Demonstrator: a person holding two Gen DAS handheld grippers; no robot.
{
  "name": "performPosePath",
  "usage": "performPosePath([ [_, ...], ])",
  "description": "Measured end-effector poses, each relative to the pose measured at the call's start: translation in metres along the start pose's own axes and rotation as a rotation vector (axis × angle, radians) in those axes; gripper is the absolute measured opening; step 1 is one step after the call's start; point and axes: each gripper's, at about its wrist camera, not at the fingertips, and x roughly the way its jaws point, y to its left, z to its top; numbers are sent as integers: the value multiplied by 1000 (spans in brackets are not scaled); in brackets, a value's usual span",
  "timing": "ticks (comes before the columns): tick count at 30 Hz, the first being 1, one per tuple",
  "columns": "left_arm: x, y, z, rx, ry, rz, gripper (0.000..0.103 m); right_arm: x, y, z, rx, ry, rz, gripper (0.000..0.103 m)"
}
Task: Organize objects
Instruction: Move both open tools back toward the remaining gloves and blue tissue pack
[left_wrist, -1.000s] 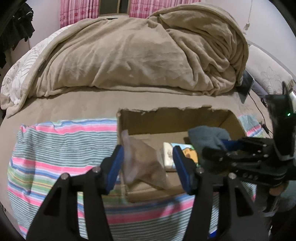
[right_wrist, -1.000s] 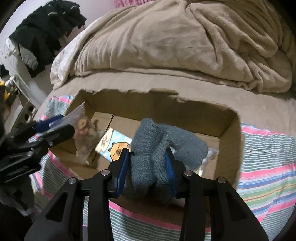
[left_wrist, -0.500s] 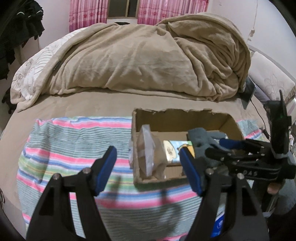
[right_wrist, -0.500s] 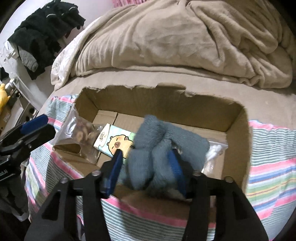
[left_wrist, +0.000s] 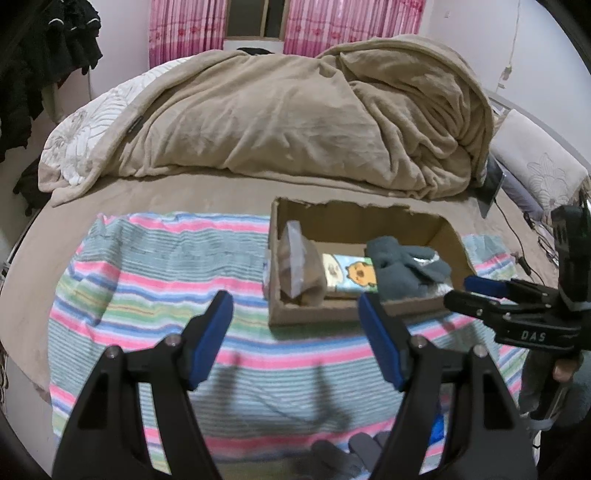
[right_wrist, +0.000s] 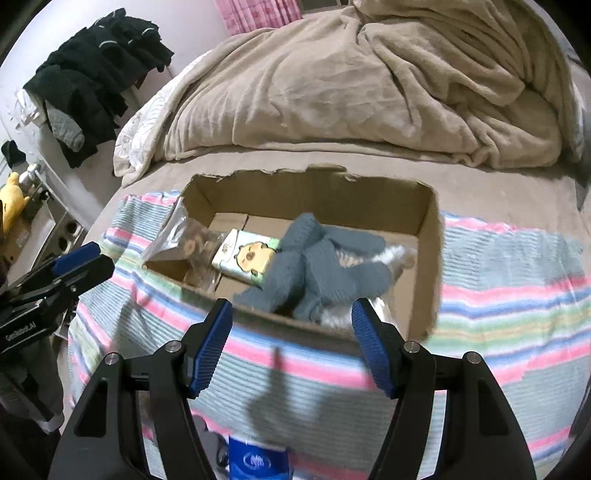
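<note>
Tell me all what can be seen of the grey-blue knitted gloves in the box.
The grey-blue knitted gloves look soft and woolly, with ribbed cuffs and the finger parts spread out. They lie loose and crumpled inside the cardboard box, toward its right side. They partly cover a cartoon tissue pack on their left and rest on something crinkly and clear underneath. Neither gripper touches them: the right gripper is open, in front of the box.

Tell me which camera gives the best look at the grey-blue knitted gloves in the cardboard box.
The right wrist view: the grey-blue knitted gloves lie spread out, seen from above in the cardboard box. The left wrist view shows them from a lower angle, foreshortened.
</note>
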Motion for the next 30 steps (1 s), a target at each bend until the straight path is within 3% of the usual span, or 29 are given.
performPosePath([
  [11,-13,-11,-29,18,48,-12,72,-36,0,-35,21,-23,-11,70],
  [30,-7,-19,-85,15,164,-47,72,-34,8,-86,8,47,-22,71],
])
